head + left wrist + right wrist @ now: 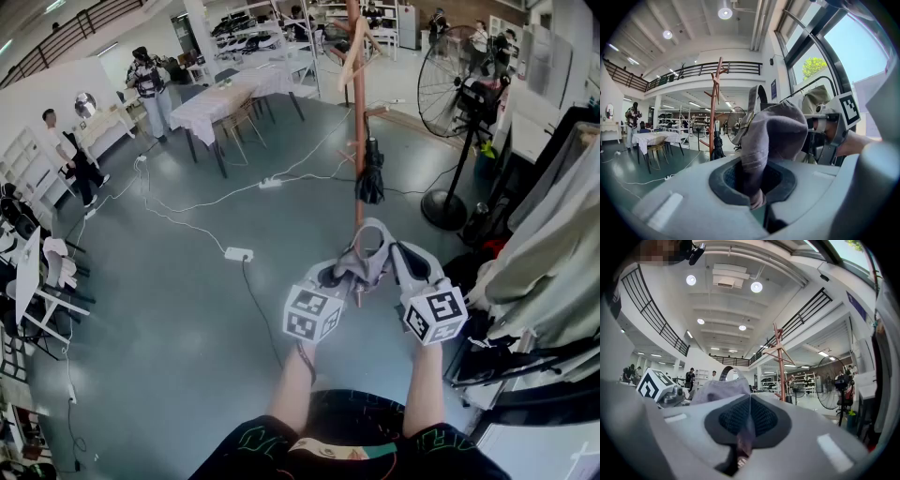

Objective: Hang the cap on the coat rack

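A grey cap hangs between my two grippers, a short way in front of the wooden coat rack. My left gripper is shut on the cap's left side; in the left gripper view the cap bulges up out of the closed jaws. My right gripper is shut on the cap's right edge, and in the right gripper view the cap shows just past the jaws with its strap loop standing up. The rack stands ahead, its pegs above the cap. In the right gripper view the rack is ahead too.
A folded black umbrella hangs low on the rack. A standing fan is to the right, a clothes rail with garments at the far right. Cables and a power strip lie on the floor. Tables and people are farther back left.
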